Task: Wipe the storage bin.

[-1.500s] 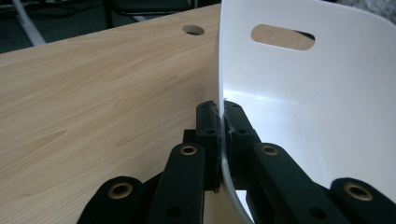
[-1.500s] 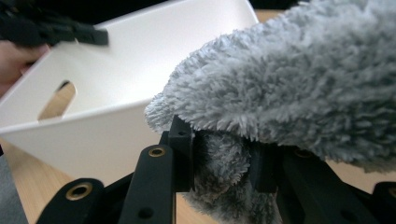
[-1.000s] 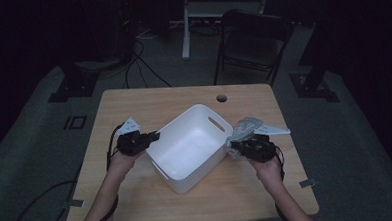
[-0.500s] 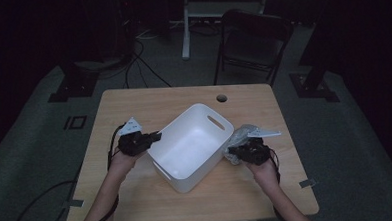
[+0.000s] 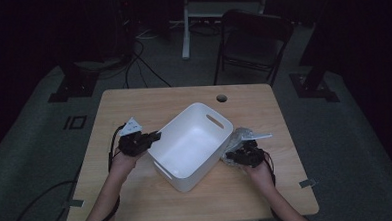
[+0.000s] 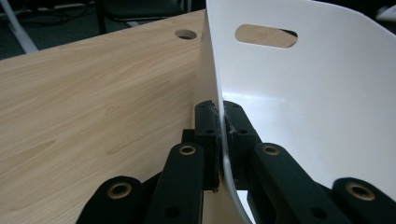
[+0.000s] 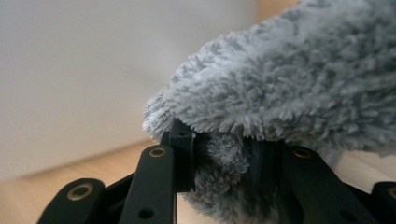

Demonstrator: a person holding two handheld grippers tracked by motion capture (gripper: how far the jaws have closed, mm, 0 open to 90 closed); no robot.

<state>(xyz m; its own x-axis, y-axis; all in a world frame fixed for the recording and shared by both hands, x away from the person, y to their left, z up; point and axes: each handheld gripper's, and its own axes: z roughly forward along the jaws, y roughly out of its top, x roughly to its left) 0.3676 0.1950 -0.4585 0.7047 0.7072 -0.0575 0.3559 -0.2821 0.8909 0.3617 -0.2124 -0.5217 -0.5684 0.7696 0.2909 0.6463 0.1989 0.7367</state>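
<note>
A white plastic bin (image 5: 193, 143) with handle slots stands on the wooden table (image 5: 133, 103), turned at an angle. My left gripper (image 5: 152, 138) is shut on the bin's left rim; in the left gripper view the thin white wall (image 6: 219, 93) is pinched between its jaws (image 6: 220, 140). To the right of the bin lies a fluffy grey cloth (image 5: 243, 138). My right gripper (image 5: 236, 156) is low at the table beside the bin and shut on that grey cloth (image 7: 289, 88), a fold of which is squeezed between its jaws (image 7: 224, 161).
A round cable hole (image 5: 221, 98) is in the table's far edge. A dark folding chair (image 5: 253, 43) stands beyond the table. Cables (image 5: 110, 149) trail from the left gripper over the table's left side. The bin's outer wall (image 7: 84, 70) rises close to the right gripper.
The right hand has sunk toward the table and come a little nearer the person, with the grey cloth in its gripper. The left gripper and the bin have stayed put.
</note>
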